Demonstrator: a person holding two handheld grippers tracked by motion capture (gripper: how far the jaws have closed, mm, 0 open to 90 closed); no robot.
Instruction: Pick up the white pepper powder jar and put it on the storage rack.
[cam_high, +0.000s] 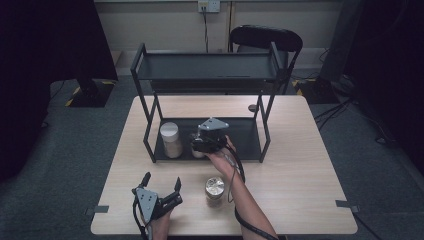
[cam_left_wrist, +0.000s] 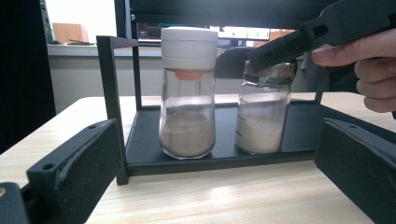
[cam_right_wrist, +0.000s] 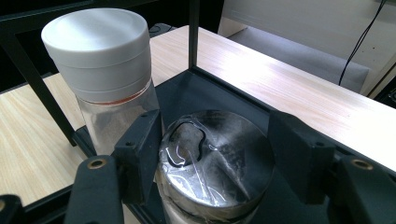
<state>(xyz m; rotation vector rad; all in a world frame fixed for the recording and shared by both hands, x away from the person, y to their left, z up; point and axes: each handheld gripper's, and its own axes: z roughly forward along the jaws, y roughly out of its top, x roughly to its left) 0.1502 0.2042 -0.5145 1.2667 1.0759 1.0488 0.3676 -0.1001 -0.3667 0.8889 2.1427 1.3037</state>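
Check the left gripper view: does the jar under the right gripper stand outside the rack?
No, the silver-capped jar stands on the rack's bottom shelf, beside the white-capped jar, under the right gripper.

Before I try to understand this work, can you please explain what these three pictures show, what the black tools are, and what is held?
A person sits at a wooden table and holds a hand tool with two black jaws in each hand. The high view looks down from above. The other two pictures come from small cameras riding on the tools.

On the table stands a black two-level rack. Its lower shelf carries a white-capped jar of brownish powder and a foil-topped jar of pale powder. A third jar with a shiny top stands on the table in front.

The right gripper has its jaws closed around the foil-topped jar. The left gripper rests open near the table's front edge, holding nothing.
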